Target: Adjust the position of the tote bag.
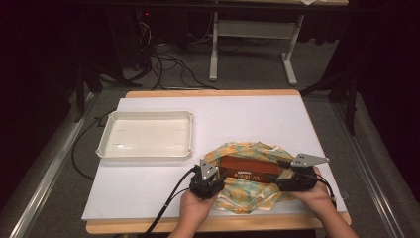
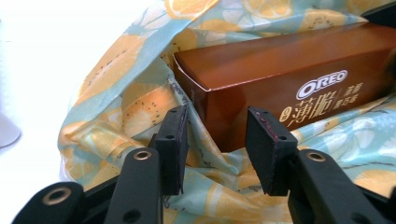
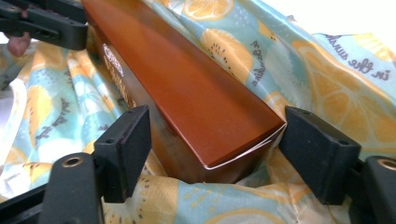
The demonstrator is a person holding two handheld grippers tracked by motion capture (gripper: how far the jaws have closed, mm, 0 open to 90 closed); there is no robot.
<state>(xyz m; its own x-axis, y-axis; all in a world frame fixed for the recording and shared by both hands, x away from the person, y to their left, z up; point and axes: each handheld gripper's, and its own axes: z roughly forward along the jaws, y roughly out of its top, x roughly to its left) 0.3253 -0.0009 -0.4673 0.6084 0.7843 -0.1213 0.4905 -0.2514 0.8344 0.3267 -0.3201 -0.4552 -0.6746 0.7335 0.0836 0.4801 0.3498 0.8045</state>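
Note:
A long brown Oreo box [image 1: 249, 167] lies on a crumpled cloth [image 1: 242, 196] printed with lemon slices, near the table's front edge. My left gripper [image 1: 217, 175] is at the box's left end and my right gripper [image 1: 284, 175] at its right end. In the left gripper view my gripper [image 2: 219, 154] is open, and the box [image 2: 280, 70] end sits just beyond its pads over the cloth [image 2: 116, 93]. In the right gripper view my gripper [image 3: 219, 154] stands wide open with its jaws on either side of the box [image 3: 196, 98] end. The cloth [image 3: 327, 84] lies under it.
An empty white tray [image 1: 144, 154] sits at the table's left, behind the left hand. The white table cover [image 1: 247, 119] runs bare behind the cloth. Black cables trail from both grippers over the front edge. The other gripper [image 3: 46, 23] shows at the box's far end.

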